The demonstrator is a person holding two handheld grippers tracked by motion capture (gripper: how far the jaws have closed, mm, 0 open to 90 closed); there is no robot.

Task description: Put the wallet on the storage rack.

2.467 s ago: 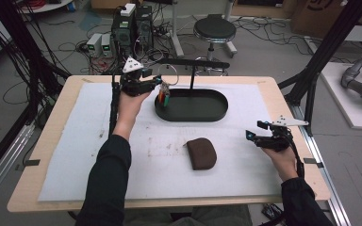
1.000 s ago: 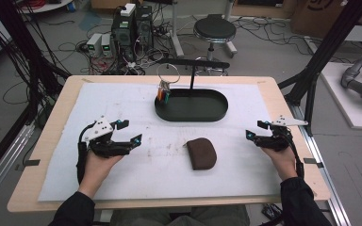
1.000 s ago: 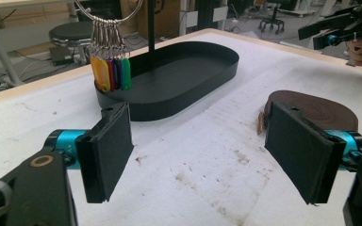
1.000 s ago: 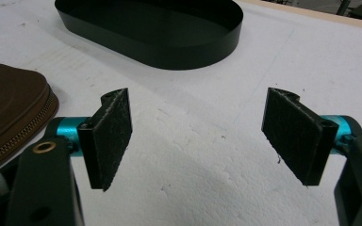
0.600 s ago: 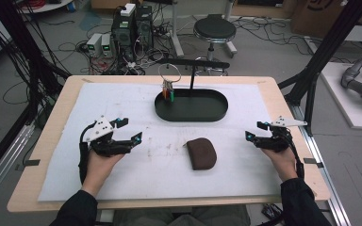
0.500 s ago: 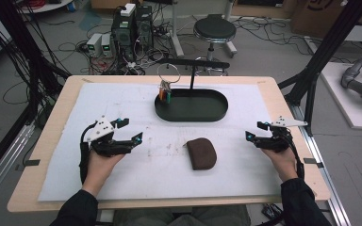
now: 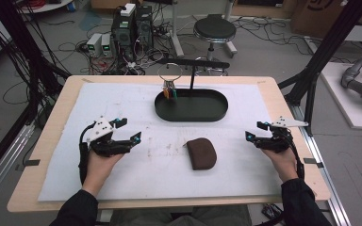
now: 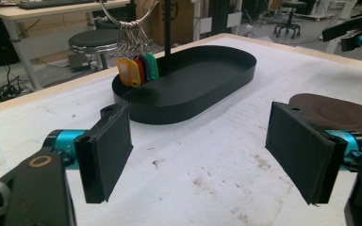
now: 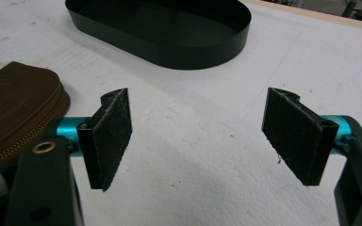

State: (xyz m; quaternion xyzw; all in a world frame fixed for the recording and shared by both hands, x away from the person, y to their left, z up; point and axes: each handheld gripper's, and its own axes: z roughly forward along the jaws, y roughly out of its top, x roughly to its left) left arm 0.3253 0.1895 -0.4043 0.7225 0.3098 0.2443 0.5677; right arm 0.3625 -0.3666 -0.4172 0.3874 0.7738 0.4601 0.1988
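Two grippers rest low over the table (image 7: 136,94), left gripper (image 7: 125,133) and right gripper (image 7: 256,131) both with fingers spread, empty. Between them lies a brown pouch (image 7: 201,153); keys (image 7: 169,90) hang over the black tray (image 7: 191,114).

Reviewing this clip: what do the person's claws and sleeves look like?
Both the left claw and the right claw are black with teal fittings, flat black rectangular pads and a brass-coloured ring on the body. Each carries a grey three-cornered plate and trails a black cable. The sleeves are dark.
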